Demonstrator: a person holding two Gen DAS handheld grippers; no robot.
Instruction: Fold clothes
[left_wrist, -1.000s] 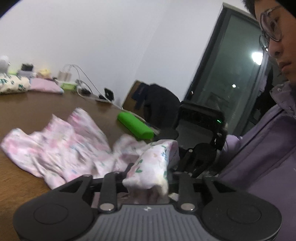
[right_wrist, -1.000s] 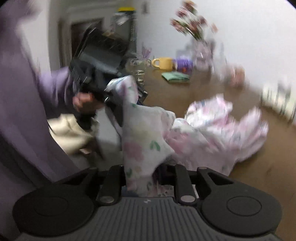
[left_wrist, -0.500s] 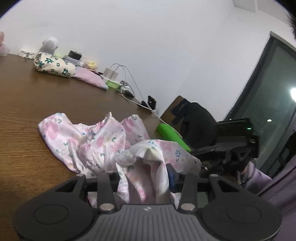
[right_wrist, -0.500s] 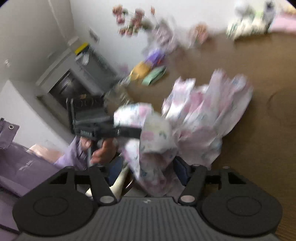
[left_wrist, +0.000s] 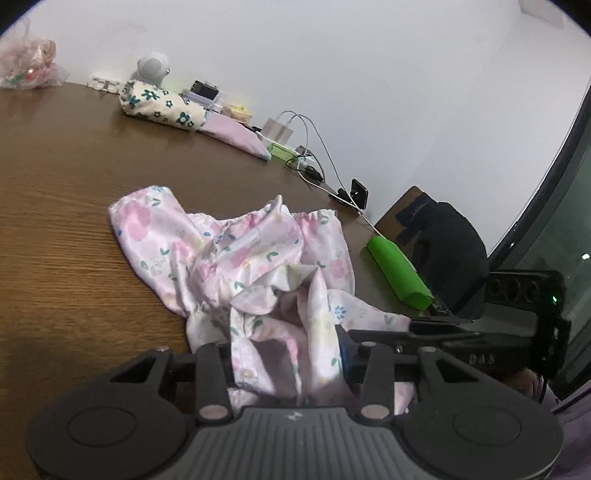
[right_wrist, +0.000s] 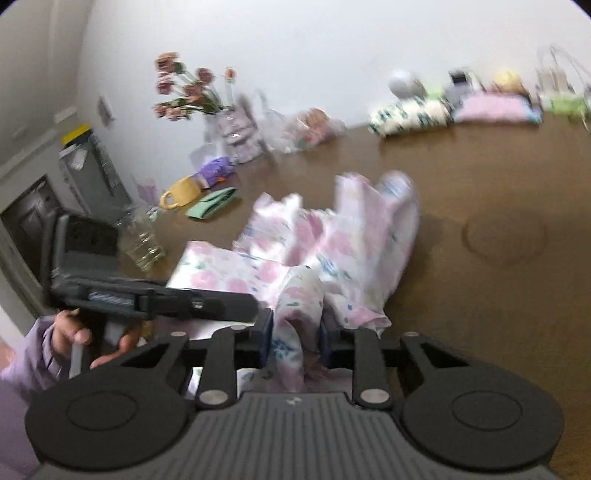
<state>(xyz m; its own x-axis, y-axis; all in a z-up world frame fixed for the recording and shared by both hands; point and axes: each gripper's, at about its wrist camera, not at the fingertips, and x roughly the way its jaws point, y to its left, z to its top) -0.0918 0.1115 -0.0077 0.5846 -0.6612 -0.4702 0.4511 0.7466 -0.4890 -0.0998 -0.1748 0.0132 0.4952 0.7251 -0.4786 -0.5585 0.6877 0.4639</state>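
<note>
A crumpled pink floral garment (left_wrist: 236, 254) lies on the brown wooden table (left_wrist: 55, 206), with its near edge lifted off the top. My left gripper (left_wrist: 284, 354) is shut on a thick bunch of that edge. In the right wrist view the same garment (right_wrist: 332, 240) spreads ahead. A fold of it stands between the blue pads of my right gripper (right_wrist: 293, 341), whose jaws are closing and press on it. Each gripper shows in the other's view, close beside it: the right one (left_wrist: 480, 332) and the left one (right_wrist: 155, 299), held by a hand (right_wrist: 81, 332).
A green roll (left_wrist: 399, 273) lies by the table's right edge, before a chair draped in dark cloth (left_wrist: 443, 236). Folded clothes (left_wrist: 159, 103), chargers and cables (left_wrist: 306, 155) line the back wall. A glass (right_wrist: 142, 240), a yellow mug (right_wrist: 181, 192) and flowers (right_wrist: 192, 92) stand at the left.
Both grippers rolled and sank towards the table with the garment's edge. The right jaws spread wide half a second ago and have narrowed onto the fold again.
</note>
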